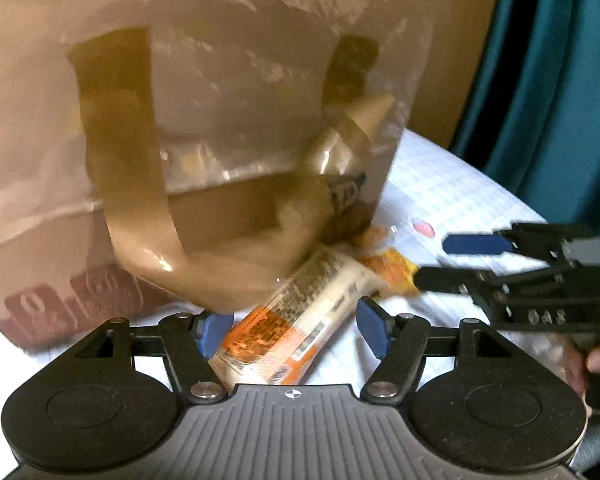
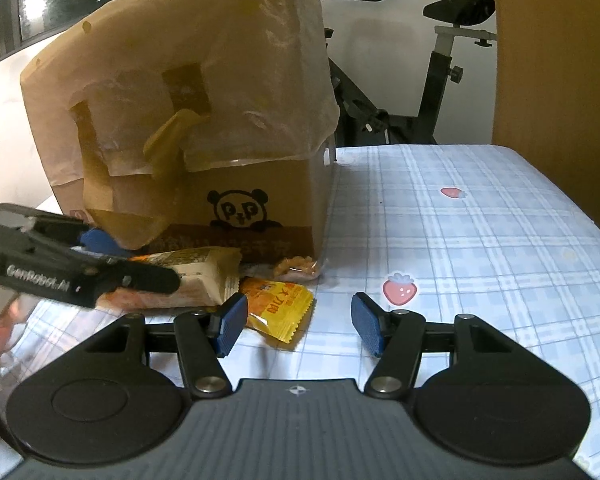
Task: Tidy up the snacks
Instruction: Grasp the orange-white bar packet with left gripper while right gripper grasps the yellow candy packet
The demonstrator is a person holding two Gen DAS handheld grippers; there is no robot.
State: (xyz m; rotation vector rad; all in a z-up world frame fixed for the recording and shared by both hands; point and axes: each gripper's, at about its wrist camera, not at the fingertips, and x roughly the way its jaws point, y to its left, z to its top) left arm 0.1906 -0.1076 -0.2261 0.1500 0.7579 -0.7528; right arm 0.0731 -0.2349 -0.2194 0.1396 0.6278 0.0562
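An orange-and-white snack packet (image 1: 296, 320) lies on the checked tablecloth (image 1: 452, 188) in front of a taped cardboard box (image 1: 220, 216). My left gripper (image 1: 294, 334) stands open around the packet's near end; its left pad is against the packet and its right pad is clear of it. The right wrist view shows the same left gripper (image 2: 124, 260) straddling the packet (image 2: 196, 276). A yellow packet (image 2: 278, 312) lies beside my right gripper (image 2: 300, 326), which is open and holds nothing. A small clear bag of snacks (image 2: 298, 268) sits at the box's (image 2: 260, 208) foot.
The box's loose flap and tape hang over the packets. An exercise bike (image 2: 440, 80) stands behind the table, a wooden panel (image 2: 552, 60) to the right, a teal curtain (image 1: 560, 80) beyond. The tablecloth (image 2: 460, 240) stretches right of the box. A hand (image 1: 596, 360) holds the right gripper.
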